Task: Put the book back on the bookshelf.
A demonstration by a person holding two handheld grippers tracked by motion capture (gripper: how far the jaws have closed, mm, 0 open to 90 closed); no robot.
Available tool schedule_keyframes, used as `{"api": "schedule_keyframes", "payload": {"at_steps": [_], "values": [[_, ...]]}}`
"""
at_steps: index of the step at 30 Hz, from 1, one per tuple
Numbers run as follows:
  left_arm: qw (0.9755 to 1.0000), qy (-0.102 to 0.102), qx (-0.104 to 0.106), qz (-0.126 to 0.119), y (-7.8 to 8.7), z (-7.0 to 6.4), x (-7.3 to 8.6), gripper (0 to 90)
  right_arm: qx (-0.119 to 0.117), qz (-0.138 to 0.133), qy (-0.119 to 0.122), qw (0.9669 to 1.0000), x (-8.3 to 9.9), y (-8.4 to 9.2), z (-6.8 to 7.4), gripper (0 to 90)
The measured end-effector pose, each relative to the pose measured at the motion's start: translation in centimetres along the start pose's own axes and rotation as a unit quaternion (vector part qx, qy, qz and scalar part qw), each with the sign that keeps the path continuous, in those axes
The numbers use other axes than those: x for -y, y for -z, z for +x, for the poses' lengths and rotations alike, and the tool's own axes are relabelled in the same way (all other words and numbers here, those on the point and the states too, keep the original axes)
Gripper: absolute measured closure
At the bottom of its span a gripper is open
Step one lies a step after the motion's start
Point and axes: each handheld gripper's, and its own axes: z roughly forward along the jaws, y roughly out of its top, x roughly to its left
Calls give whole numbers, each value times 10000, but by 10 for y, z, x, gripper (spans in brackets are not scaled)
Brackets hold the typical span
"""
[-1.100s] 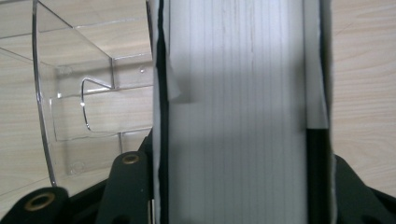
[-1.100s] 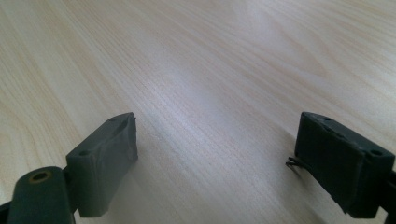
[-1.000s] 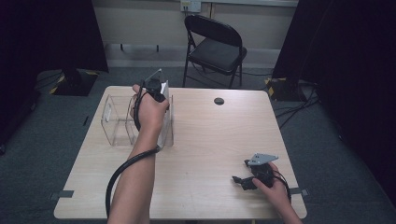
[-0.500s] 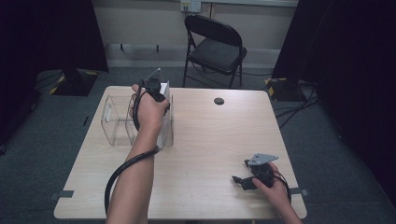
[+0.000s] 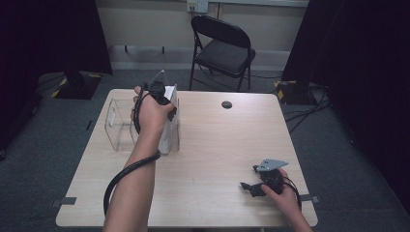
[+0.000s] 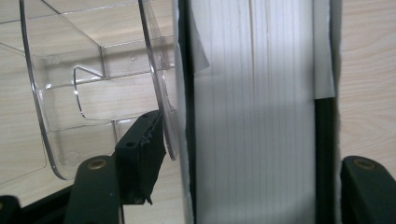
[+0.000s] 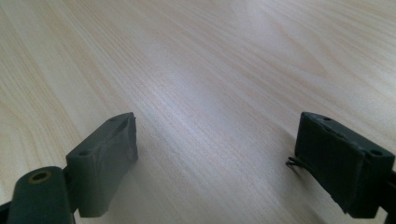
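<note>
From my remote station, the clear plastic organizer [image 5: 118, 126] stands at the far left of the table [image 5: 212, 159], its curved transparent walls rising just left of my left hand-held gripper [image 5: 167, 108]. That left hand-held gripper points down over a white book-like block [image 5: 169, 130] standing on edge in the organizer's right-hand slot; in the left gripper view the block [image 6: 252, 112] sits between the two black jaws, which have just been opening, the left pad now apart from the block's dark edge and pushed up against the clear divider [image 6: 159, 84], while I cannot tell whether the right jaw still touches it. Farther away, beyond the block, a small dark disc [image 5: 226, 104] lies on the wood. At the near right corner, my right hand-held gripper [image 5: 251, 186] rests low on the table, released, its jaws wide with bare wood [image 7: 196, 93] between them.
</note>
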Motion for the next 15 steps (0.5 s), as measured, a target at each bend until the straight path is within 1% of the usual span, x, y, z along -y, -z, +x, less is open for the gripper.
{"api": "schedule_keyframes", "payload": {"at_steps": [1, 3, 6, 7, 8, 9, 11, 12, 13, 14, 15], "values": [[10000, 77, 28, -20, 0, -1, 1, 357, 0, 0, 0, 10000, 0, 0, 0, 122], [10000, 32, 19, -20, 1, -1, 2, 356, 0, 0, -1, 10000, 0, 0, 0, 122], [9999, 13, 91, 43, 1, 0, 3, 347, -3, 4, 1, 10000, 0, 0, 0, 121], [10000, -12, 49, 34, 1, 0, 3, 344, -1, 0, 0, 10000, 0, 0, 0, 121], [10000, -27, 54, 34, 1, 1, 4, 343, 1, 0, -2, 10000, 0, 0, 0, 122], [10000, 19, 81, 31, 1, 0, 4, 341, -1, 3, 0, 10000, 0, 0, 0, 121], [9999, 10, 105, 38, 2, 1, 5, 332, 6, -5, -12, 10000, 0, 0, 0, 121], [9999, -33, 100, 41, 2, 1, 6, 326, 4, 0, -9, 10000, 0, 0, 0, 121], [9999, -12, 130, 34, 3, 1, 6, 323, 7, -4, -12, 10000, 0, 0, 0, 121], [9998, -102, 158, 69, 4, 2, 6, 321, 7, -4, -9, 10000, 0, 0, 0, 121], [9999, -65, 121, 59, 4, 1, 7, 317, 4, 0, -9, 10000, 0, 0, 0, 121]]}}
